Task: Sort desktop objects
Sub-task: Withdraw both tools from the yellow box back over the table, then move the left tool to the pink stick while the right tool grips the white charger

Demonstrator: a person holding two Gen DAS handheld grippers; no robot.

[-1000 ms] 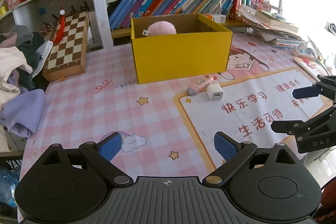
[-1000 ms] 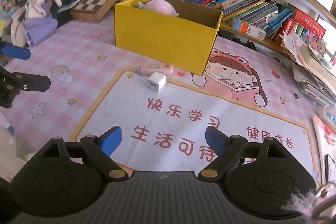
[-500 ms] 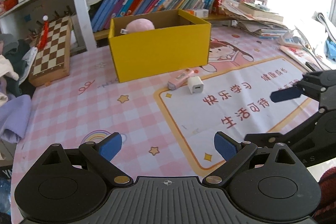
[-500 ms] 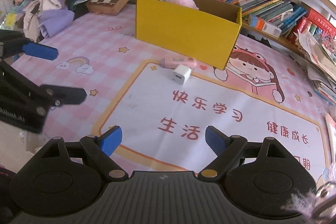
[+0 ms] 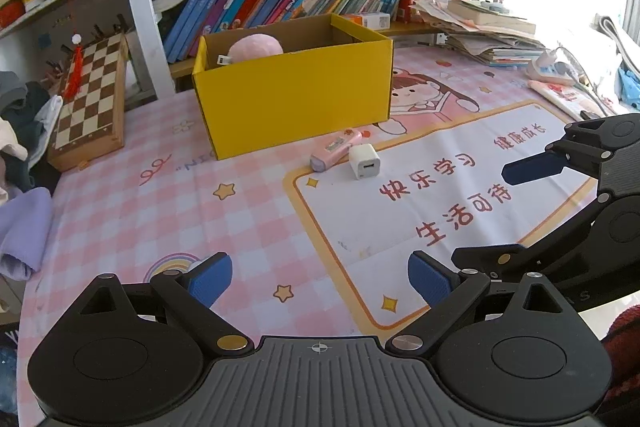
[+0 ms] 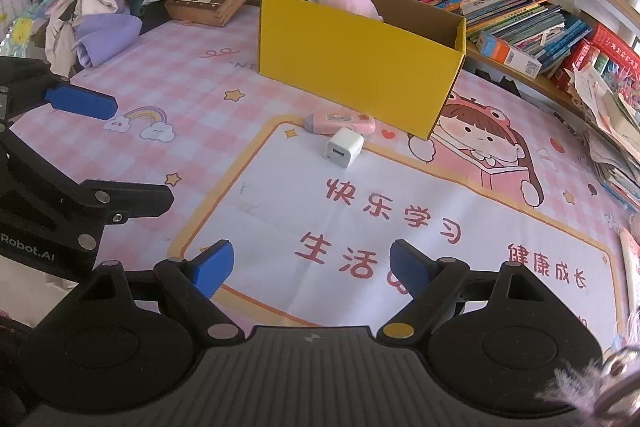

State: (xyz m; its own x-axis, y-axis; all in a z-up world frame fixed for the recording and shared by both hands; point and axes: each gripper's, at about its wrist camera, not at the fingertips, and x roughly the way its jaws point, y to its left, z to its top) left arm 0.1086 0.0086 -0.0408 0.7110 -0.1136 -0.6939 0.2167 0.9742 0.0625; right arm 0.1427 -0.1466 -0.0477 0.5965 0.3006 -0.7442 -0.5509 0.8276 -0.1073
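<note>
Both the left gripper and the right gripper are held wide apart and empty above the pink checked mat. A white cube charger and a pink oblong eraser are seen touching, just before the yellow cardboard box, in which a pink plush toy is lodged.

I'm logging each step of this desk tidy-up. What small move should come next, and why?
Probably ease the right hand-held gripper forward toward the white charger. Both grippers are open and empty, the charger and the pink stick beside it lie loose on the mat in front of the yellow box, and the charger sits nearer.
</note>
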